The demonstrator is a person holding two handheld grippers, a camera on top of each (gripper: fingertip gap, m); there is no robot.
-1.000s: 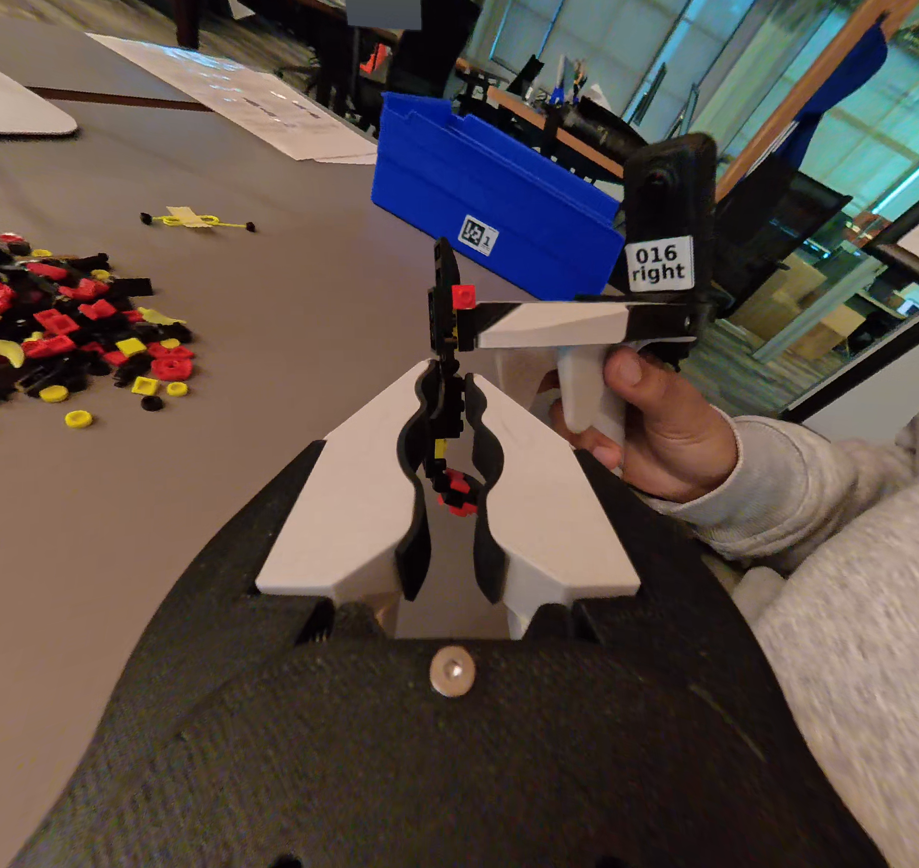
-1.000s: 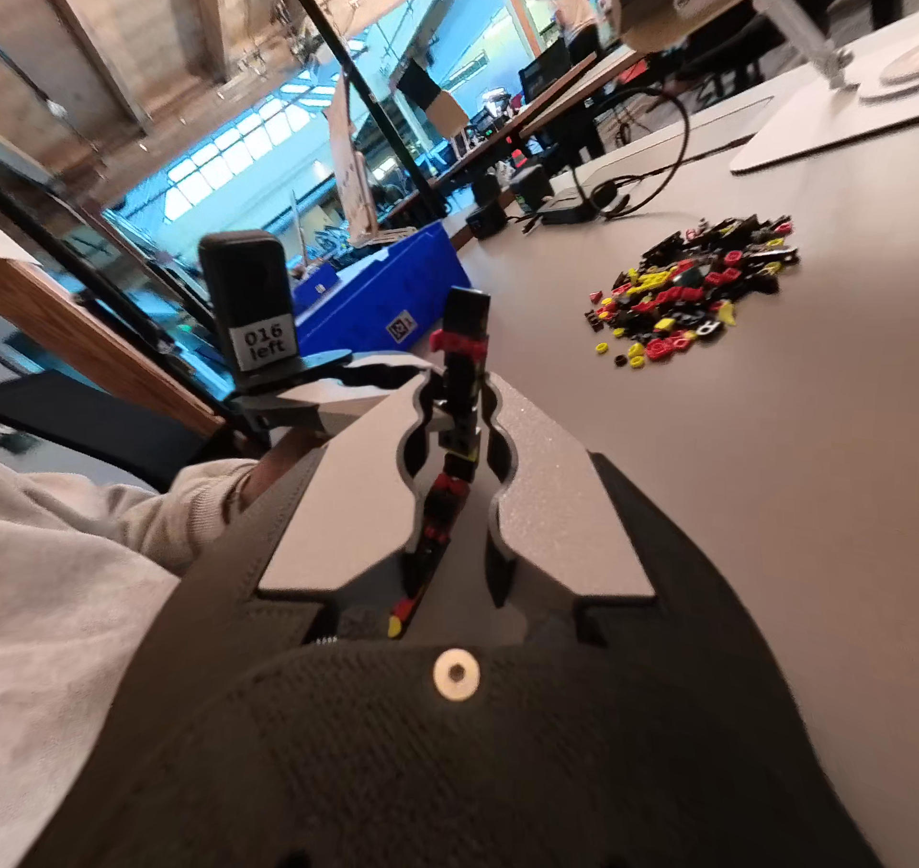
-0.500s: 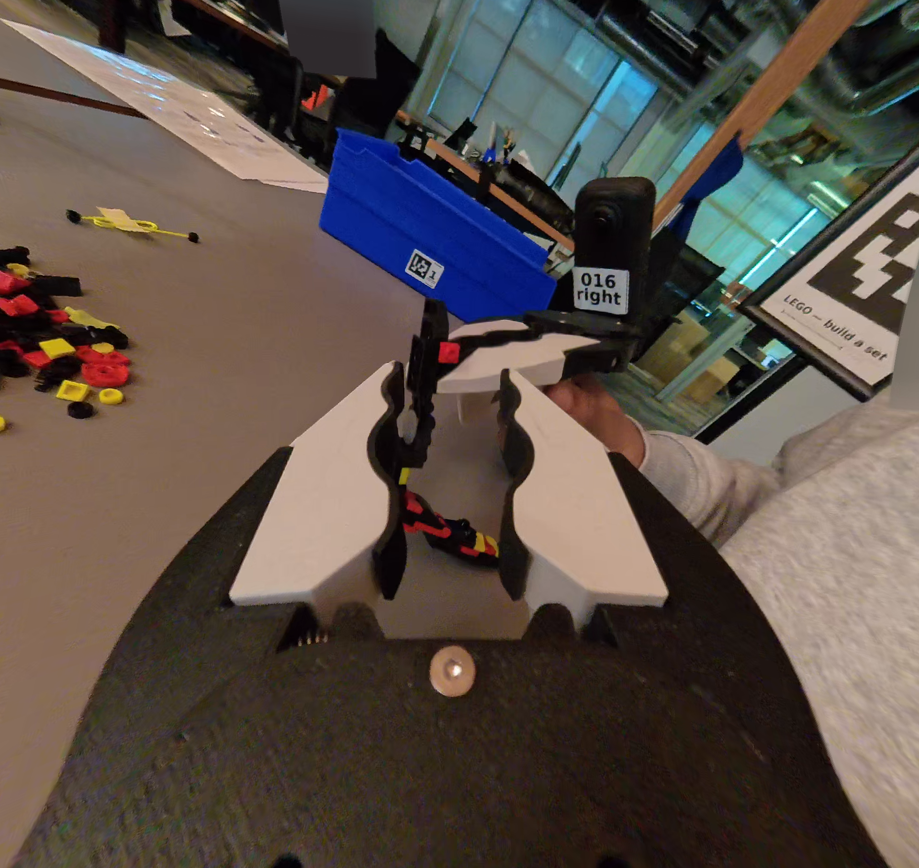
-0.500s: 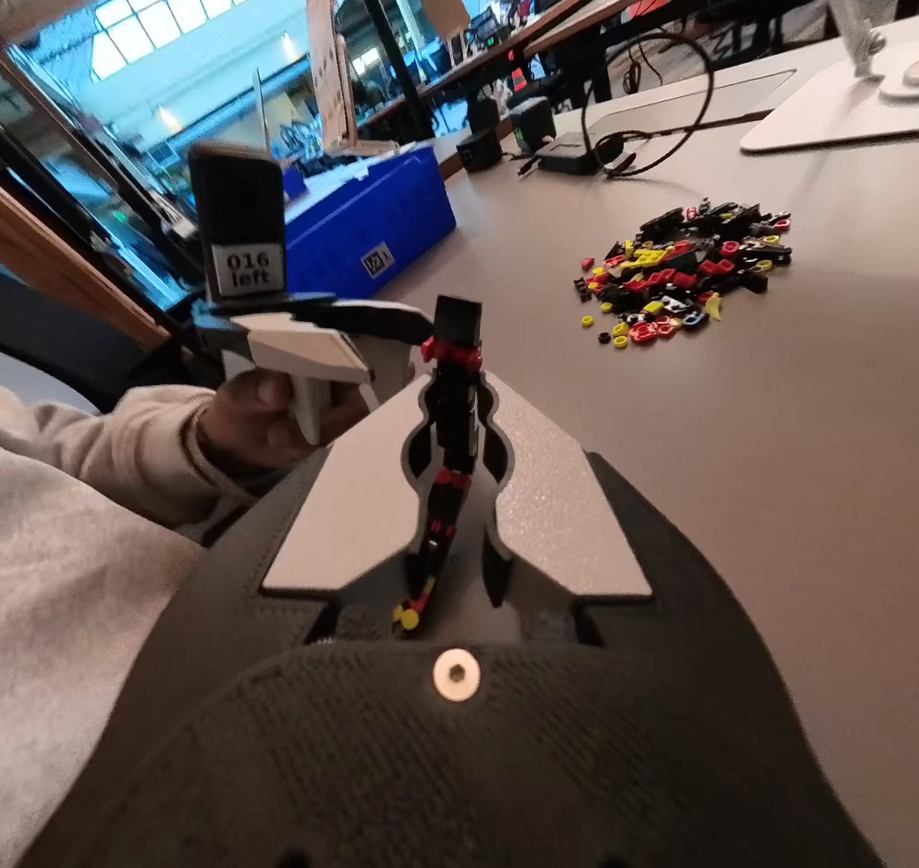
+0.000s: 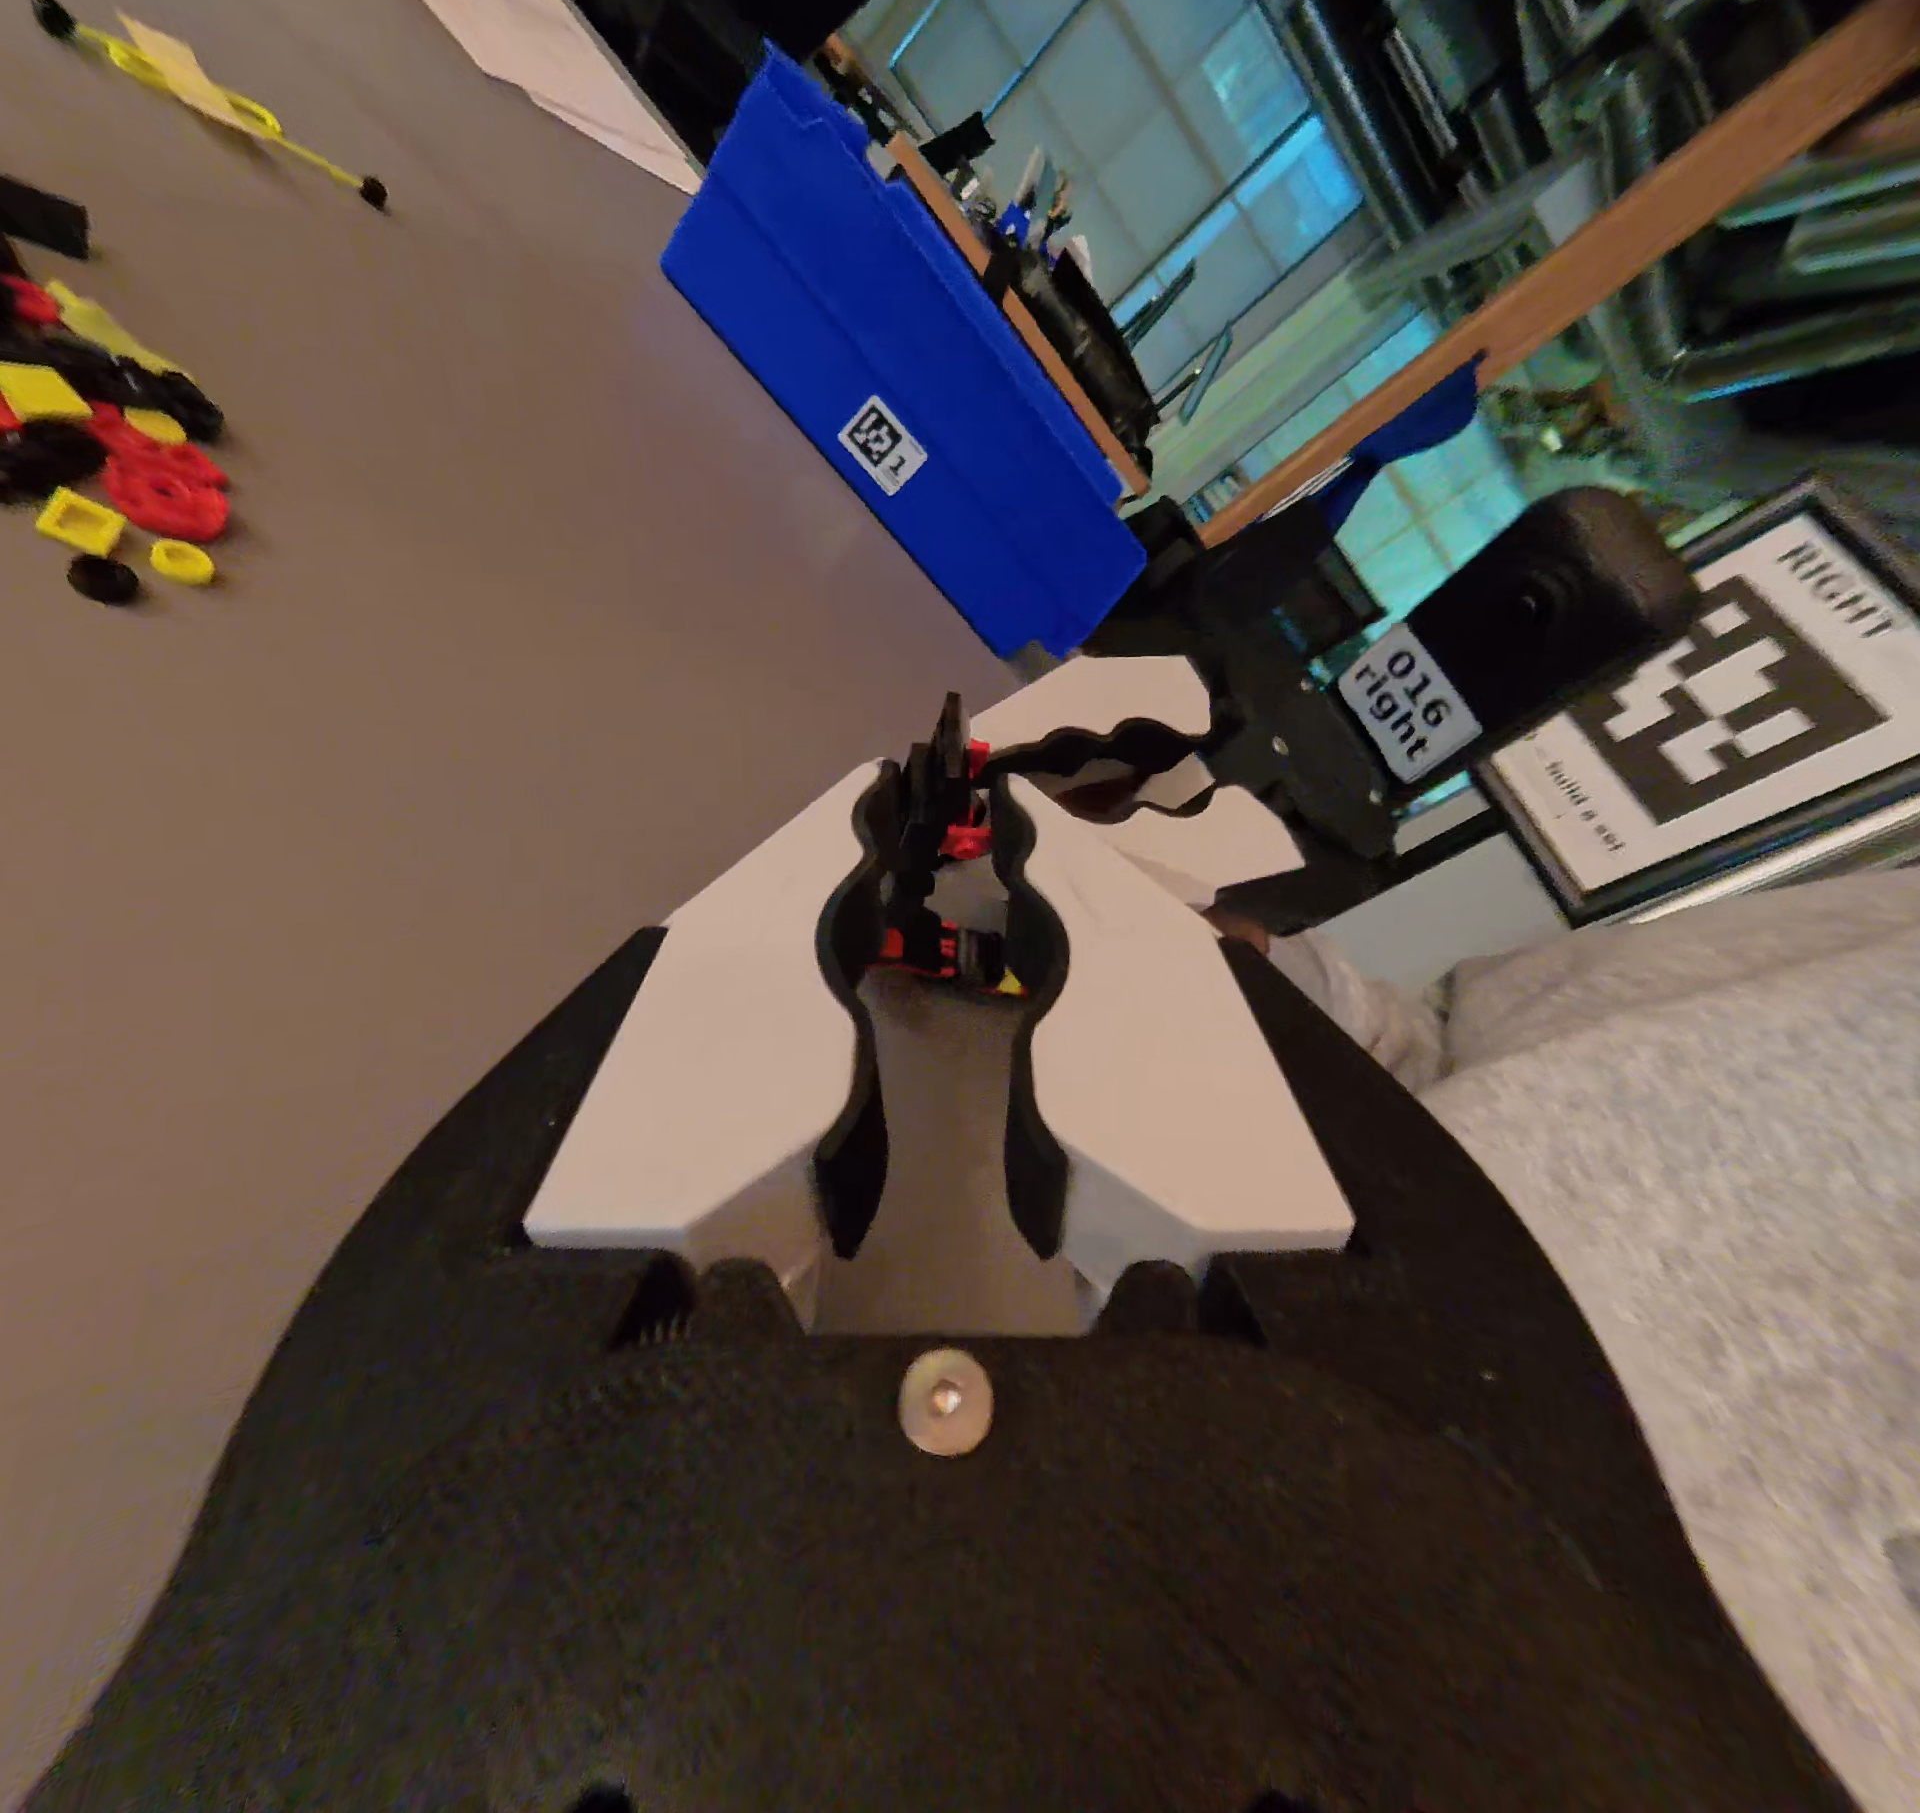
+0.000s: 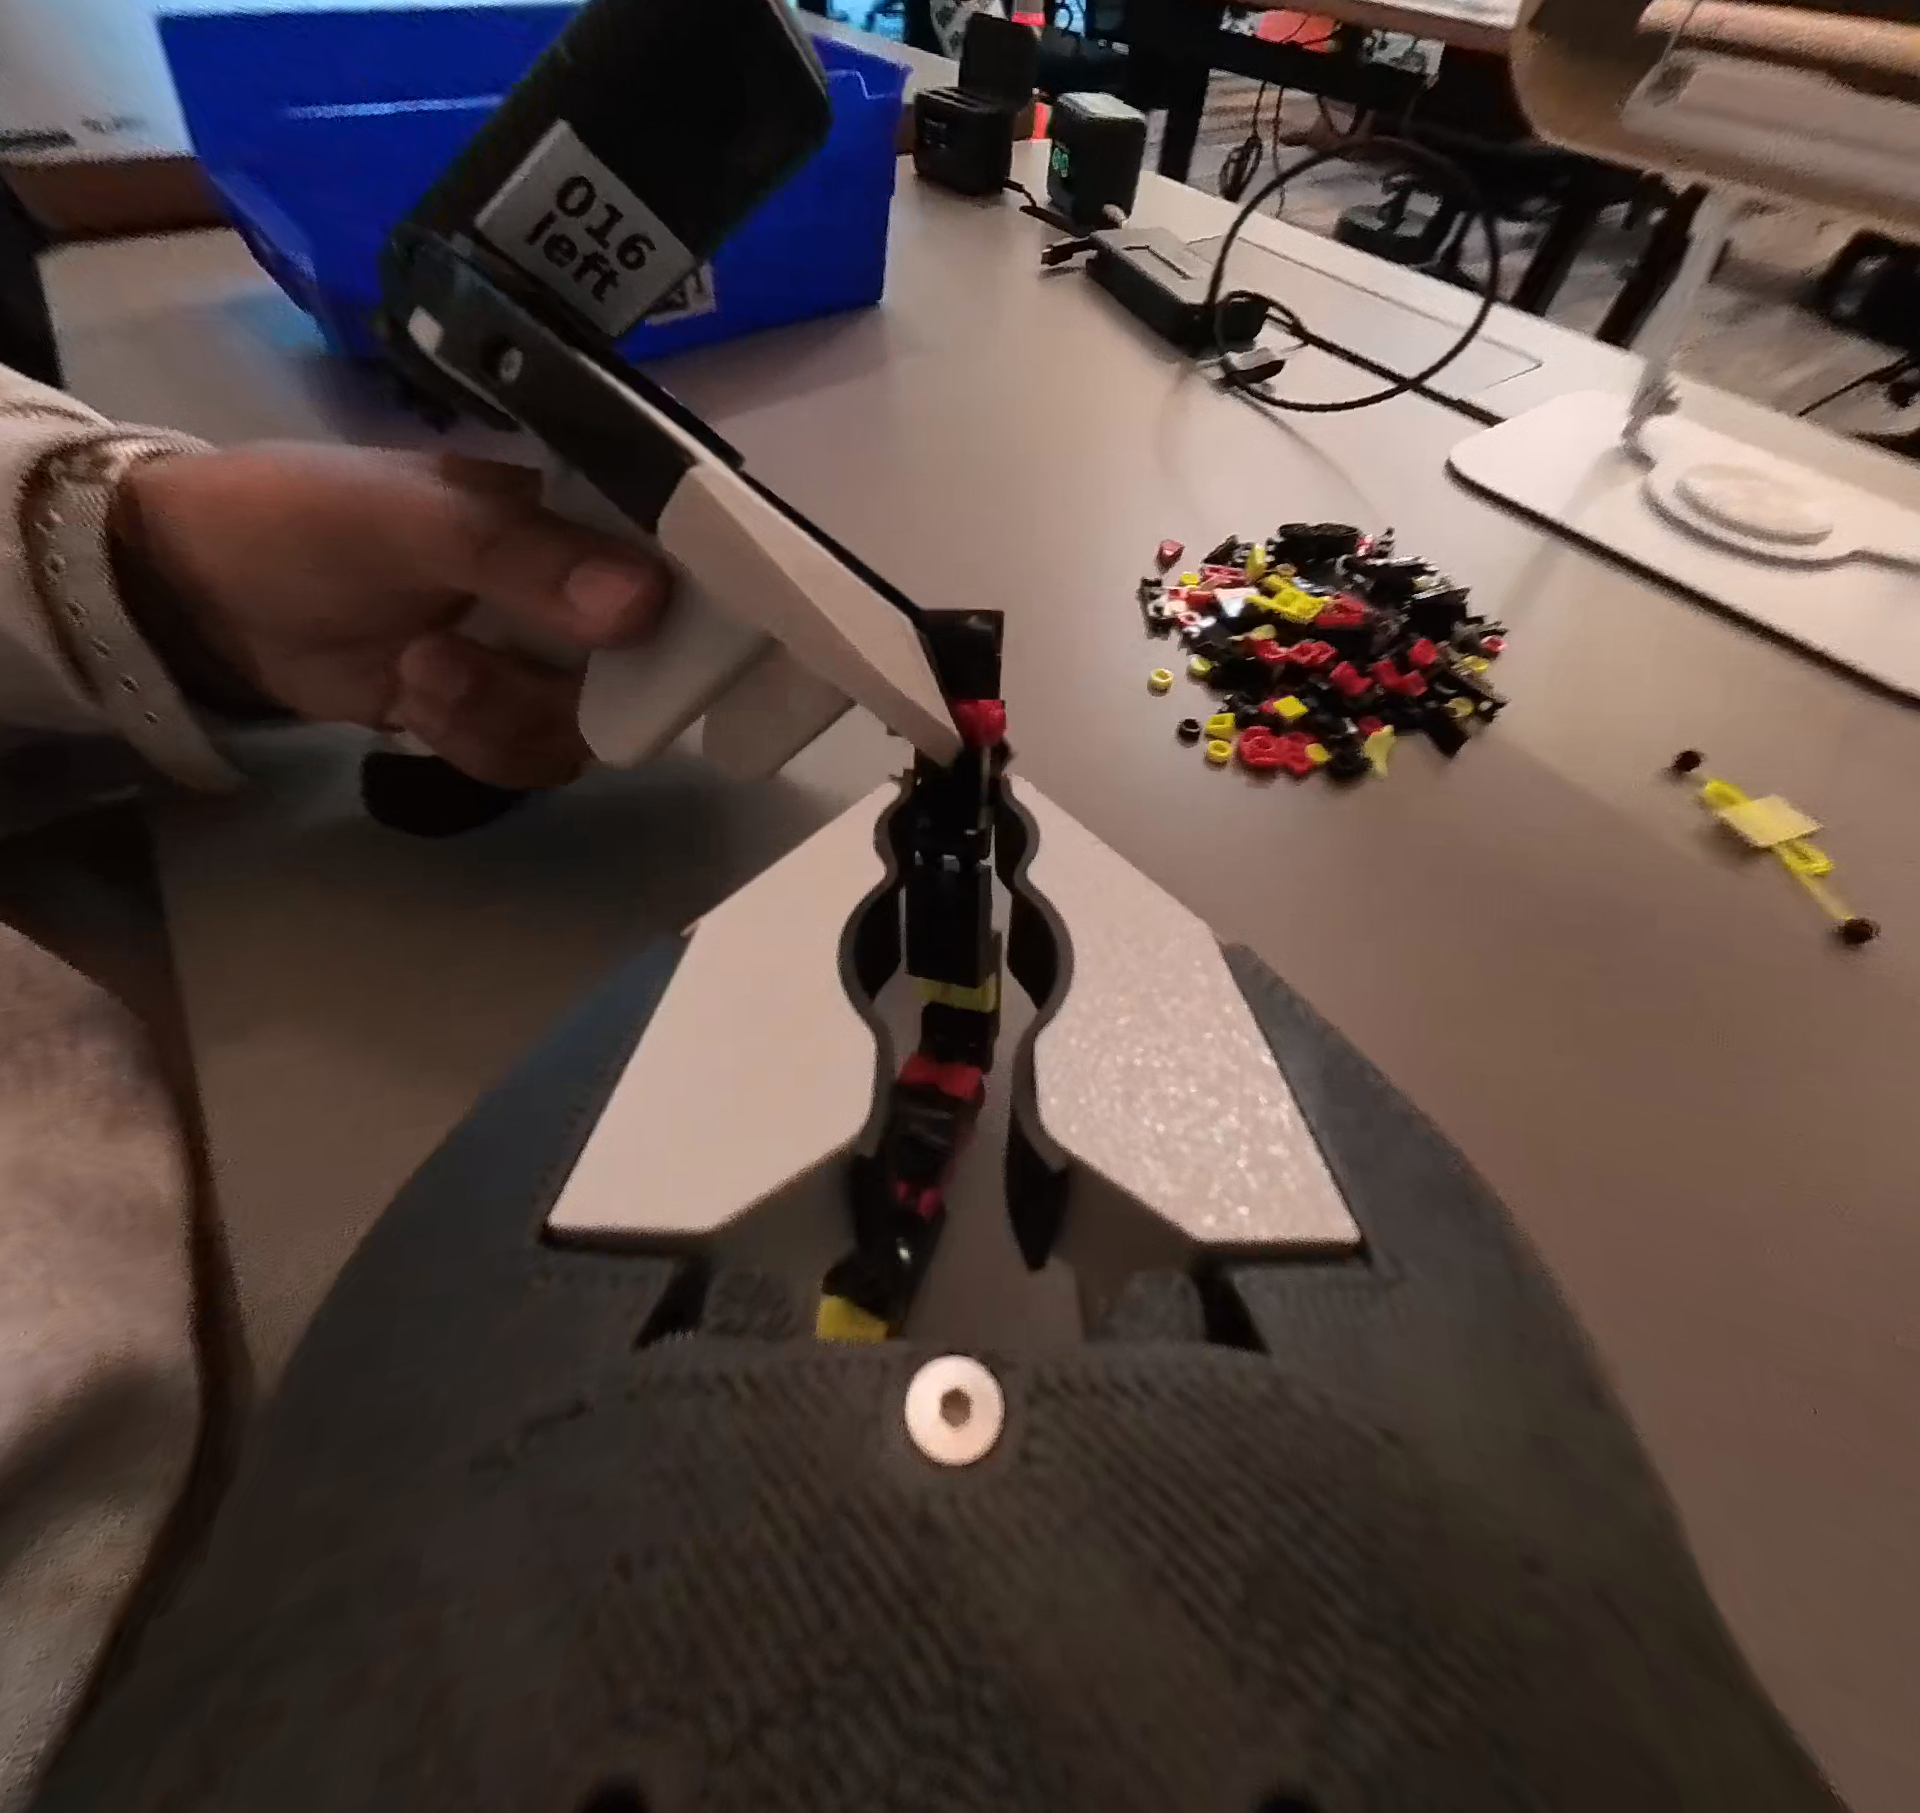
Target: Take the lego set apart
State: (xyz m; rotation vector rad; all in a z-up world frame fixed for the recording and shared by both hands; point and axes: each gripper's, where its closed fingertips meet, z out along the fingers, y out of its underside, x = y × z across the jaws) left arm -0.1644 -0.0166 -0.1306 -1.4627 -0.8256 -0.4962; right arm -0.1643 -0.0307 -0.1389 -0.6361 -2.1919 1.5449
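I see a narrow black lego assembly with red and yellow pieces [image 6: 948, 942] held up off the grey table, standing roughly upright between my right gripper's [image 6: 951, 807] fingers, its lower end running back toward the gripper body. My left gripper [image 5: 940, 792] pinches its black top end by the small red stud, coming in from the left side. Farther off on the table lies a loose pile of black, red and yellow lego pieces [image 6: 1325, 657], with a thin yellow axle piece with black ends [image 6: 1766, 838] lying apart to its right.
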